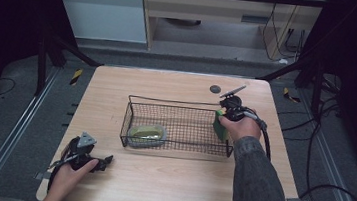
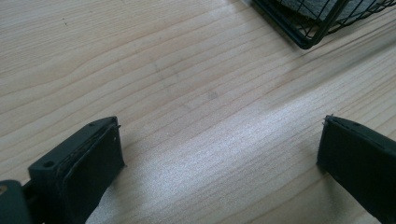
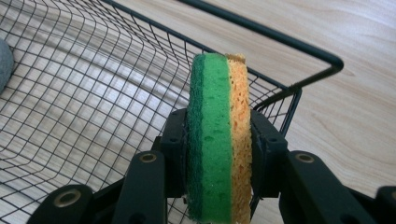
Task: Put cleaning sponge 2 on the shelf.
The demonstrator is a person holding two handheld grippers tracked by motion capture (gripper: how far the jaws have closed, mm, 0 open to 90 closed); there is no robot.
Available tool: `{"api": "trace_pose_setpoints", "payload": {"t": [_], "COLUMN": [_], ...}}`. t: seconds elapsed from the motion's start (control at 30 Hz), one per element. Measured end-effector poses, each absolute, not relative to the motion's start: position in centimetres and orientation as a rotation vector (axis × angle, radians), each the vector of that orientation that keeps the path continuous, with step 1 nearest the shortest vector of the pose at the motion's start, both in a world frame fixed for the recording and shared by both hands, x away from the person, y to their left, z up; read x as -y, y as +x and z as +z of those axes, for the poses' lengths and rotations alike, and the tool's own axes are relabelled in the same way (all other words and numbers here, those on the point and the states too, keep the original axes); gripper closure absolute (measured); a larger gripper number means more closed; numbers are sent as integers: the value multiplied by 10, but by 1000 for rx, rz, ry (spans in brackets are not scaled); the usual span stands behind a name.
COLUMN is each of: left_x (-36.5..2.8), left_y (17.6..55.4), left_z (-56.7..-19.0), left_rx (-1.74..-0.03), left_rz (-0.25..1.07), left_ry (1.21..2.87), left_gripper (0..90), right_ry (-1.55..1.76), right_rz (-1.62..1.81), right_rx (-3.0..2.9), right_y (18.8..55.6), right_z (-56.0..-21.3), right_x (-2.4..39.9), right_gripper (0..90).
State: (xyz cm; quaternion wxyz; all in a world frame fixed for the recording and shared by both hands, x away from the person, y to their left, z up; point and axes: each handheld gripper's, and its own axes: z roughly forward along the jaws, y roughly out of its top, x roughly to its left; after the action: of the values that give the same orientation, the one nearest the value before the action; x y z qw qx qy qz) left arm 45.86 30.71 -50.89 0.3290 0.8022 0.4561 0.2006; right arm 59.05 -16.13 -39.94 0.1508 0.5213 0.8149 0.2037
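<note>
The left gripper rests on the table near its front left corner, jaws spread wide with only bare wood between them. At centre stands the wire basket, a green-rimmed dish in its front left corner. The right gripper is clamped on the green-and-yellow sponge, held on edge at the basket's right end, over the rim.

Bare table lies open before the basket, whose wire walls block level entry.
</note>
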Motion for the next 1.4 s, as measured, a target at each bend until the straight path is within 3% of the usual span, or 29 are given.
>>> {"api": "trace_pose_setpoints", "payload": {"t": [0.6,1.4], "left_x": [-307,-307], "left_y": [459,459], "left_z": [-509,-509], "left_rx": [-1194,-1194], "left_rz": [525,525], "left_ry": [2099,2099], "left_gripper": [0,0], "right_ry": [1503,1492], "right_rz": [569,575], "right_rx": [-2338,-2371], "right_y": [595,582], "right_z": [-402,-397], "right_x": [160,155], "right_gripper": [629,524]}}
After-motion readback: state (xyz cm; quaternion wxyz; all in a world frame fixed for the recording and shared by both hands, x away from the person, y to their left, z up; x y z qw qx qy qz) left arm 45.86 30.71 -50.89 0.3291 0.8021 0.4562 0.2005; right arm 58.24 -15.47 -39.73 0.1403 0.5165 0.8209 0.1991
